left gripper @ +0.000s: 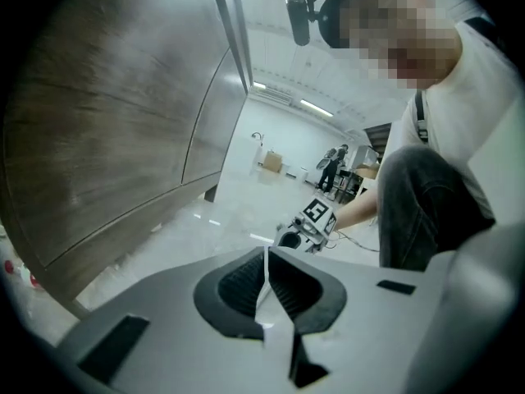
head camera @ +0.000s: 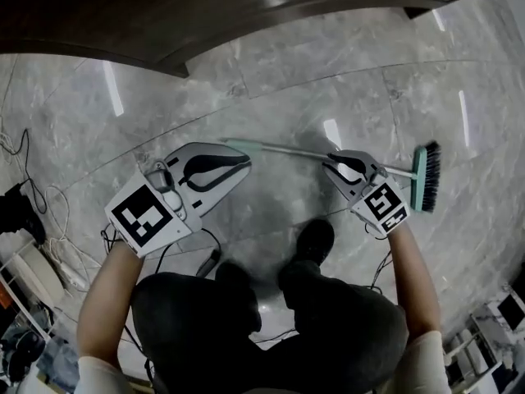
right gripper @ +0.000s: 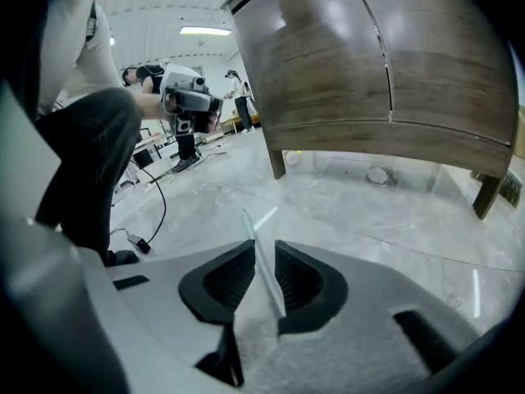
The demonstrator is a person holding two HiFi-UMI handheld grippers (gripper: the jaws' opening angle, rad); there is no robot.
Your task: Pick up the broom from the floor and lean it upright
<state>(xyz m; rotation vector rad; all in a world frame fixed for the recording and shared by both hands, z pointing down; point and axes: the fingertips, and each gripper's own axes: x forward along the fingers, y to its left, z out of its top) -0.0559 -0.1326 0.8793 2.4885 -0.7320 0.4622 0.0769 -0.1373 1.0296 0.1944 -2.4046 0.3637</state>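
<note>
The broom lies flat on the grey marble floor, its pale handle (head camera: pixel 287 150) running left to right and its teal head with dark bristles (head camera: pixel 426 177) at the right. My right gripper (head camera: pixel 335 161) is low over the handle, close to the head. In the right gripper view the handle (right gripper: pixel 264 277) runs through the gap between the jaws of that gripper (right gripper: pixel 260 249), which stand open with space on both sides. My left gripper (head camera: pixel 244 162) hovers just in front of the handle's free end. Its jaws (left gripper: pixel 266 257) look shut, with nothing between them.
A dark wooden cabinet (head camera: pixel 205 23) on short legs stands along the far side, close behind the broom. Cables (head camera: pixel 33 203) and a power strip (head camera: pixel 49 265) lie at the left. The person's shoe (head camera: pixel 316 240) is just in front of the handle.
</note>
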